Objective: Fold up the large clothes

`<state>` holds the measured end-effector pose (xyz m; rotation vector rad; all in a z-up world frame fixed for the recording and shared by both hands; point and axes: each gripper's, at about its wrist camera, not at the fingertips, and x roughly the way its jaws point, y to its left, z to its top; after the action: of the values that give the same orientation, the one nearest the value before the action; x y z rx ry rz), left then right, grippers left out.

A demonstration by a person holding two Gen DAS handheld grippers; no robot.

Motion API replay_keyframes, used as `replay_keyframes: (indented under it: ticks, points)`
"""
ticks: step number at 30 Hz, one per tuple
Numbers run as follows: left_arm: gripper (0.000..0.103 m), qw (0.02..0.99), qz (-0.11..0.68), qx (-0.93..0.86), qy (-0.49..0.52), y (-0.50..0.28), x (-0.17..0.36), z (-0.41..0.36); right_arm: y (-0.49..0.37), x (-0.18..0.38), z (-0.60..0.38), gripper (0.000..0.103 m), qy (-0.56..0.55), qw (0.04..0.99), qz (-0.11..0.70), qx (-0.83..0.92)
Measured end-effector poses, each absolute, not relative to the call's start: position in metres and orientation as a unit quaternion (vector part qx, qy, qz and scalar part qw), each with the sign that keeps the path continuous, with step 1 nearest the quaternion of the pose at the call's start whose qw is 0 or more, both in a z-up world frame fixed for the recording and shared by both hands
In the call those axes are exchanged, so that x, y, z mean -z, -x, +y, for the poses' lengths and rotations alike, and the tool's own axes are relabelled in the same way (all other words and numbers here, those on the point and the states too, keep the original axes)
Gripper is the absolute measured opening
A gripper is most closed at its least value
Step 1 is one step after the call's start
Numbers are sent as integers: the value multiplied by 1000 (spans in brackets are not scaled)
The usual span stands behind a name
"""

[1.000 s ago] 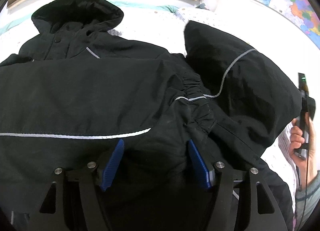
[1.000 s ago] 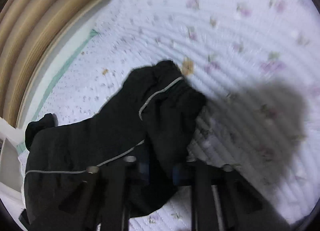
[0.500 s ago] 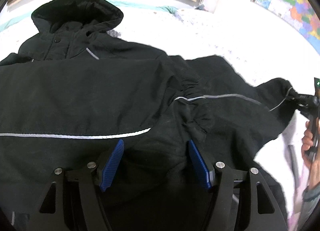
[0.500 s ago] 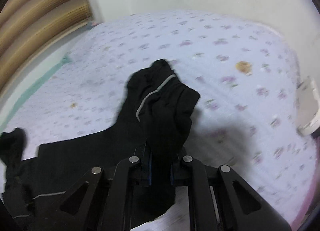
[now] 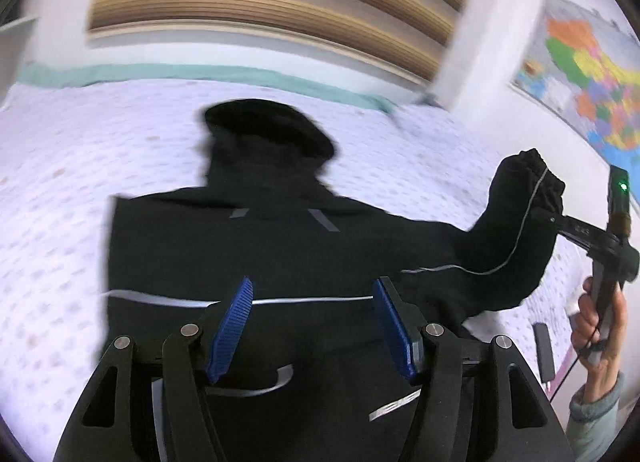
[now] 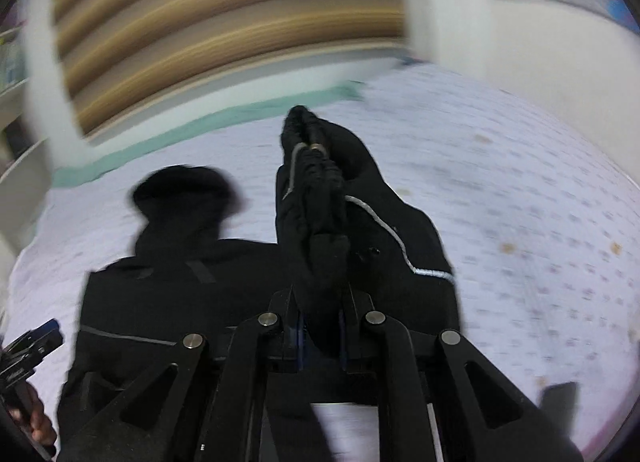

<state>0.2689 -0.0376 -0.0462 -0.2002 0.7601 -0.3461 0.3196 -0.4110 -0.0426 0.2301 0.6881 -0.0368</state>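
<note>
Black hooded jacket (image 5: 280, 246) with thin silver piping, spread flat, hood toward twelve o'clock, one sleeve (image 5: 516, 238) lifted at three o'clock.

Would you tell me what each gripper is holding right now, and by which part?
The right gripper is shut on the black jacket, pinching its sleeve near the gathered cuff. The left gripper holds nothing; its jaws are closing above the jacket's body.
</note>
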Motion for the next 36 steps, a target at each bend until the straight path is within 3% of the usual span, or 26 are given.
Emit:
replay_keyframes:
  ticks: [5,12,17,19,23,25,27,28,36]
  points:
    - [64,914,372,121,110,-247,58,26,-334,38,-306,16,-89,928,358,-50]
    - [64,926,371,71,20,-224,86,53,-356,69,-170,16,-44,911,381,-154]
    - [64,913,390,95,76,-224,102,88,-360,113,-98,16,-31,881,423,-208]
    - [64,910,395,99,82,-223,108,90,-365,139,-77,19,-25,868,446,-217]
    - [64,912,394,103,46,-223,119,85,-380,202,-47,34,-13,842,496,-211]
    - [64,916,390,94,23,-225,122,81,-381,221,-42,36,0,846,494,-201]
    - [64,911,399,102,30,-230,126,83,-377,218,-43,51,-5,849,483,-215]
    - [64,907,404,110,45,-233,126,85,-375,212,-47,53,-21,840,487,-237]
    - [64,841,462,210,189,-289,143,91,-336,141,-147,54,-71,878,404,-248]
